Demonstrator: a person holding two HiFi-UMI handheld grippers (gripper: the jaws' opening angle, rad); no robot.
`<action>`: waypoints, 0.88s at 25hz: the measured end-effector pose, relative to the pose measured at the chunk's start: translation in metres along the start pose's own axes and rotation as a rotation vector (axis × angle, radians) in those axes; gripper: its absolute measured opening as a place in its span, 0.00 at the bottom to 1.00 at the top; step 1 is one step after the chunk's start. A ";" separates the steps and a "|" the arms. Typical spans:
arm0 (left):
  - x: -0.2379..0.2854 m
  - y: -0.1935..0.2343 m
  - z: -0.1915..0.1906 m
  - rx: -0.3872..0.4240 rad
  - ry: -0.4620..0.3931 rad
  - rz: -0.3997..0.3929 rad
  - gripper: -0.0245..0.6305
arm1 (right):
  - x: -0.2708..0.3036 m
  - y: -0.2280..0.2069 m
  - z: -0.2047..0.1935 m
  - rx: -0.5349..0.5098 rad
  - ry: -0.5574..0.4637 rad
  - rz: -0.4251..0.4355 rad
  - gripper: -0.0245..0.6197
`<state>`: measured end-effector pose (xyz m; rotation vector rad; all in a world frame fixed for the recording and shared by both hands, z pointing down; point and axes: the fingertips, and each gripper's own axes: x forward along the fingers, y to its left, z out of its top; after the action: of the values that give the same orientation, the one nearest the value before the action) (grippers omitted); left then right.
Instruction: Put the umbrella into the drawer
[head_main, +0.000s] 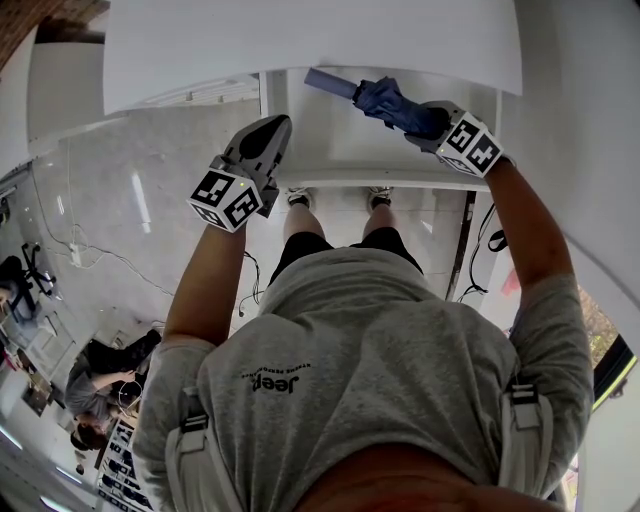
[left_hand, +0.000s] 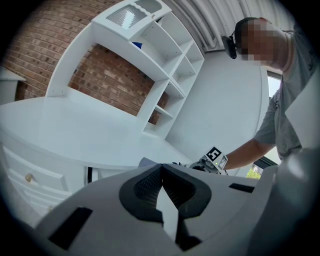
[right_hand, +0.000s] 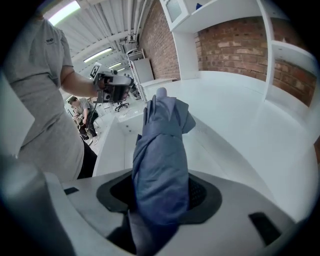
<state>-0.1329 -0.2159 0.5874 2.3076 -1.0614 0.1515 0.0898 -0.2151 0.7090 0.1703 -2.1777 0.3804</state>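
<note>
A folded blue umbrella (head_main: 385, 100) hangs slanted over the open white drawer (head_main: 340, 150), its handle end pointing to the upper left. My right gripper (head_main: 418, 120) is shut on the umbrella's bundled fabric (right_hand: 162, 160), which fills the space between the pads. The drawer's inside (right_hand: 117, 140) lies below and beyond the umbrella. My left gripper (head_main: 274, 128) is shut, with nothing in it, beside the drawer's left front corner. Its pads (left_hand: 150, 187) meet at the tips. From the left gripper view, the right gripper (left_hand: 212, 159) and the umbrella's end (left_hand: 146, 161) show just past the jaws.
The white desk top (head_main: 300, 40) overhangs the drawer's back. A white shelf unit (left_hand: 167, 75) stands on the desk against a brick wall. A closed drawer with a knob (left_hand: 29, 177) is to the left. Cables (head_main: 485, 240) lie on the floor, and people (head_main: 95, 390) sit behind.
</note>
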 end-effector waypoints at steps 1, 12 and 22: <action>0.001 0.001 -0.002 0.000 0.002 -0.001 0.06 | 0.004 -0.002 -0.004 -0.007 0.011 -0.002 0.41; 0.007 0.005 -0.010 0.000 0.018 -0.010 0.06 | 0.032 -0.013 -0.028 -0.044 0.106 -0.009 0.41; 0.011 0.003 -0.019 0.000 0.024 -0.014 0.06 | 0.052 -0.015 -0.051 -0.056 0.188 -0.009 0.41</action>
<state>-0.1251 -0.2142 0.6078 2.3064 -1.0332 0.1736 0.1017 -0.2115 0.7827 0.1090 -1.9990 0.3173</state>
